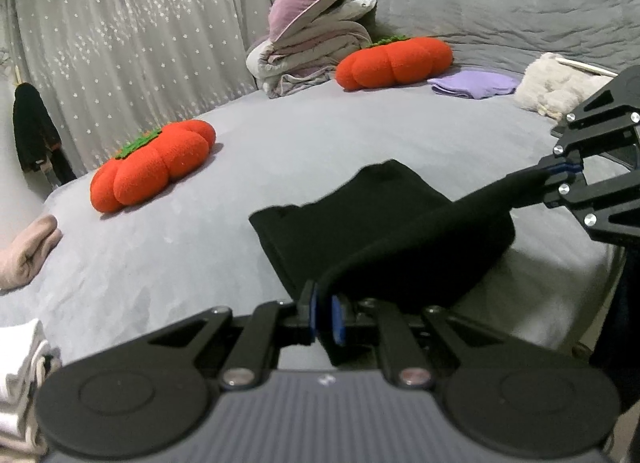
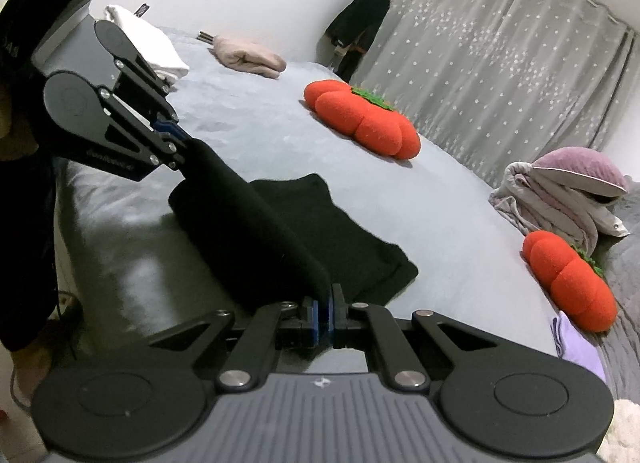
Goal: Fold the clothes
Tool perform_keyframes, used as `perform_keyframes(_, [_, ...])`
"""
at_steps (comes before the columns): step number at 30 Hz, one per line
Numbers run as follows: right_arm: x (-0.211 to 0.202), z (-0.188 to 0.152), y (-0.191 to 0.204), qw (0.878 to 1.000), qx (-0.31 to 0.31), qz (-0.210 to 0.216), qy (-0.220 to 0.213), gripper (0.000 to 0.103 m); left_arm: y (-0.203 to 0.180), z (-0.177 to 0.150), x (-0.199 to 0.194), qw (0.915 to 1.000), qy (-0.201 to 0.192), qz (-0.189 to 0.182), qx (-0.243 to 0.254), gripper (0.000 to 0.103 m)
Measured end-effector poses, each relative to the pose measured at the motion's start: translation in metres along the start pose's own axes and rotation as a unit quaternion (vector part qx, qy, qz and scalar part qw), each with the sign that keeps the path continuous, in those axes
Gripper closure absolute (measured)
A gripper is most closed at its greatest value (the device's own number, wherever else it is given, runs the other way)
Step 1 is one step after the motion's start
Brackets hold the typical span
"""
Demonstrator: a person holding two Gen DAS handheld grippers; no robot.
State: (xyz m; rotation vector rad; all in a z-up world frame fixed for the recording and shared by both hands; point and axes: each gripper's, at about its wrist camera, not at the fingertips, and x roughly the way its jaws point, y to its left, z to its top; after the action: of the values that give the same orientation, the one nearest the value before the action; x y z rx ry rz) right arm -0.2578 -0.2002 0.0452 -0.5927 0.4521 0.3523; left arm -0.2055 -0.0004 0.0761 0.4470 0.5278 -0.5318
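A black garment (image 1: 360, 215) lies partly folded on the grey bed (image 1: 280, 135). Its near edge is lifted off the bed and stretched taut between both grippers. My left gripper (image 1: 325, 313) is shut on one end of that edge at the bottom of the left wrist view. My right gripper (image 1: 560, 171) comes in from the right there, shut on the other end. In the right wrist view the right gripper (image 2: 324, 315) pinches the black garment (image 2: 280, 223), and the left gripper (image 2: 176, 135) holds it at the upper left.
Two orange pumpkin cushions (image 1: 152, 165) (image 1: 394, 61) sit on the bed. A pile of bedding and a purple pillow (image 1: 312, 35) lies at the back. Folded clothes lie around: lilac (image 1: 474, 86), pink (image 1: 28, 251), white (image 1: 20, 383). A curtain (image 1: 132, 43) hangs behind.
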Motion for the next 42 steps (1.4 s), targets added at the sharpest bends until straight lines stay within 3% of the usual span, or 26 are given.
perform_keyframes(11, [0.036,0.023,-0.032,1.000,0.011,-0.007,-0.013,0.098,0.022,0.025,0.030,0.9999,0.002,0.011,-0.004,0.095])
perform_keyframes(24, [0.084,0.025,-0.069,1.000,0.013,-0.006,0.013,0.098,0.038,0.061,0.089,0.9995,0.012,0.007,0.029,0.093])
perform_keyframes(30, [0.108,0.020,-0.079,0.999,0.046,0.006,0.020,0.098,0.046,0.060,0.122,0.9994,0.029,0.008,0.019,0.092])
perform_keyframes(42, [0.141,0.018,-0.094,0.996,0.076,0.019,0.036,0.098,0.069,0.055,0.150,0.9986,0.046,0.002,-0.023,0.092])
